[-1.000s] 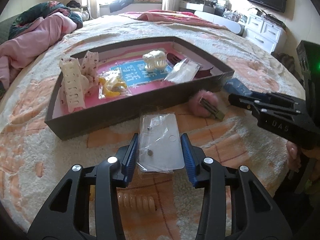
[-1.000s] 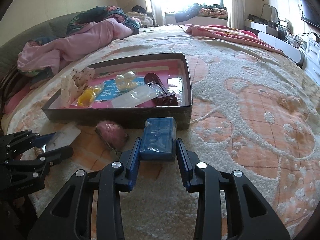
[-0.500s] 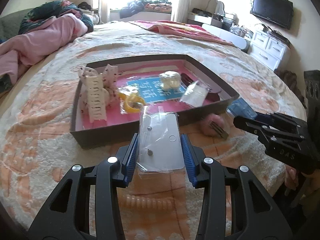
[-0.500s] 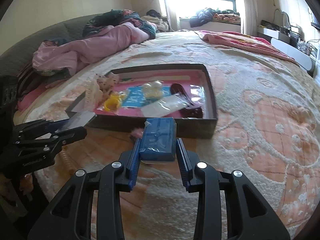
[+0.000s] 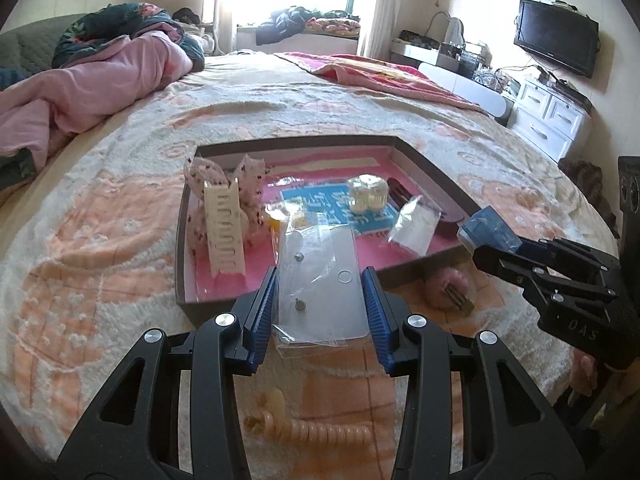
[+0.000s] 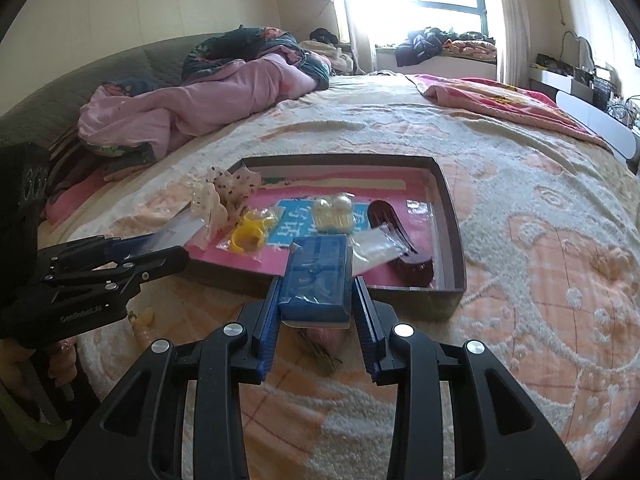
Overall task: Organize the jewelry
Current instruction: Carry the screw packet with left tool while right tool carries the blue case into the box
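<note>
Your left tongs [image 5: 320, 304] pinch a clear earring packet [image 5: 320, 284], your right tongs [image 6: 316, 304] a blue box [image 6: 318, 276]; both have risen toward the tray [image 6: 452, 216] at twelve o'clock, ready to drop in.

— What's up off the bed?

— A clear plastic packet [image 5: 320, 284] with small ear studs, pinched flat between the left tongs [image 5: 320, 304], and a blue box [image 6: 318, 276] in film, clamped in the right tongs [image 6: 316, 312].

— And the tray?

— The dark, pink-lined tray [image 6: 450, 216] holds a cream claw clip [image 5: 224, 236], yellow rings [image 6: 248, 236], a white pouch [image 5: 414, 226] and a dark comb [image 6: 404, 248].
</note>
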Demonstrator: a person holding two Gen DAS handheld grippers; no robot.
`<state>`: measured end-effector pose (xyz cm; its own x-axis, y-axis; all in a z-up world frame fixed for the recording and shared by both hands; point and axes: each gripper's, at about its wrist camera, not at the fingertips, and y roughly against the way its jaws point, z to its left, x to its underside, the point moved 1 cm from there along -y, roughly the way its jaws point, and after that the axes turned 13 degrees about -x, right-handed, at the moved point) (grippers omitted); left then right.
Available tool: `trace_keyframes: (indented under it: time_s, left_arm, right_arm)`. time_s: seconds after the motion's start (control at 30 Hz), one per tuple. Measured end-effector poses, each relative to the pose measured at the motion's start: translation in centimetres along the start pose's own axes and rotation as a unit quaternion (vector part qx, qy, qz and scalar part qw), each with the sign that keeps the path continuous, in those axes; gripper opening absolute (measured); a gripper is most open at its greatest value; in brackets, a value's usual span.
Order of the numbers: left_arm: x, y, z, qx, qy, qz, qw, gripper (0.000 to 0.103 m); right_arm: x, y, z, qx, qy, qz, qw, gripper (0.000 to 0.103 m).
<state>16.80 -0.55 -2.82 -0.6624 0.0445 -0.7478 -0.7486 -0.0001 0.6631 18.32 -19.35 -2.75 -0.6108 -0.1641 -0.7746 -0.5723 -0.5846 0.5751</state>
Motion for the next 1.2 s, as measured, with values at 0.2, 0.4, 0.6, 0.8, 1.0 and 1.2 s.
trace_keyframes:
  time_s: [0.2,0.4,0.6,0.8,1.0,1.2]
  left_arm:
    - [-1.5,-0.5,-0.3,0.000,-0.001,-0.010,1.0000,0.033]
    - [-2.4,-1.6,-0.7,0.005,0.000,-0.005,1.0000,0.033]
    - [-3.7,-2.6,-1.4,0.004,-0.008,-0.013,0.9999,0.033]
    - [-4.7,-4.1,-2.0,0.001,-0.015,-0.013,0.9998,0.033]
    - [-5.1,-5.8,-2.3,0.004,-0.015,-0.001,0.9999,0.033]
    - [-5.1,-7.4,-2.8,0.008,-0.019,0.014,0.9997,0.033]
  right_arm:
    - [-1.3,-0.2,0.1,0.002,0.007,-0.010,1.000,0.033]
    - [-2.3,-0.3,-0.8,0.010,0.006,-0.018,1.000,0.033]
    - [-3.2,-0.4,-2.2,0.023,0.001,-0.021,1.000,0.033]
    - [-3.8,-1.3,-3.9,0.035,-0.007,-0.014,0.999,0.033]
    - [-4.1,-2.5,-5.6,0.048,-0.018,-0.004,0.999,0.033]
    - [-4.6,-3.9,-7.0,0.057,-0.023,0.007,0.998,0.033]
